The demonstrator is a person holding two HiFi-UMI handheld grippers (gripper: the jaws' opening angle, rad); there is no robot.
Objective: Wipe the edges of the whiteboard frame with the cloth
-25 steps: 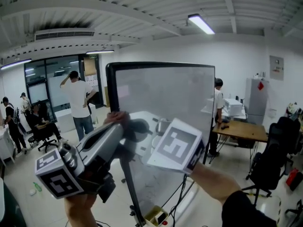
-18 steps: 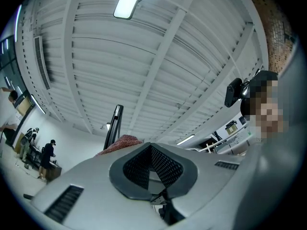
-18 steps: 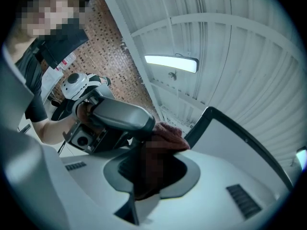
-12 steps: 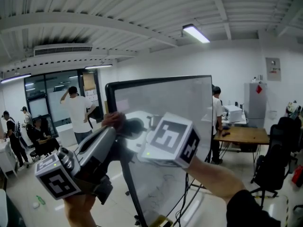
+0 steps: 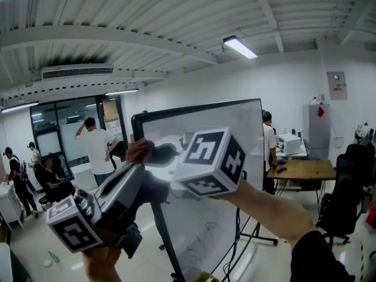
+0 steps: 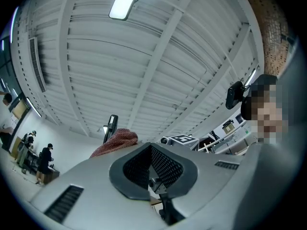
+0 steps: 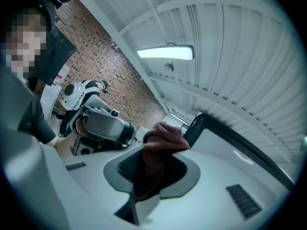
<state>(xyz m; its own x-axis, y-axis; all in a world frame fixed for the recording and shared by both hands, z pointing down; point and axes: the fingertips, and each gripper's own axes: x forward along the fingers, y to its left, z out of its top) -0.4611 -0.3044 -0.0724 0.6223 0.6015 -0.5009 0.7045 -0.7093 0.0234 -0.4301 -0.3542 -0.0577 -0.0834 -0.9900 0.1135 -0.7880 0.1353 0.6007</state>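
I hold the right hand-held gripper (image 7: pixel 158 171) up high, and its jaws are closed tight on the dark red cloth (image 7: pixel 163 140). The cloth sticks out past the jaws in a soft lump. In the right gripper view the lump touches the black frame (image 7: pixel 194 126) of the whiteboard (image 5: pixel 217 204), right at its top corner. In the head view the cloth shows as a small reddish bit at the left side of the frame, just under that same corner. The marker cube on the right hand-held gripper is in front of the board and hides part of it.

My left hand-held gripper (image 6: pixel 152 169) is raised too, just beside the right one. In the left gripper view its jaws stand apart and there is nothing between them. Past its left jaw I can see the cloth and the corner of the frame above it. I cannot tell if this hand-held gripper touches the frame.

The whiteboard stands upright on a stand, and its white face is turned toward me.

Behind the board the room is big and bright. A long light (image 5: pixel 239 47) glows on the ceiling. A person in a white shirt (image 5: pixel 94 143) stands at the back left. A wooden counter (image 5: pixel 302 169) is on the right, with a black chair (image 5: pixel 346 187) near it.
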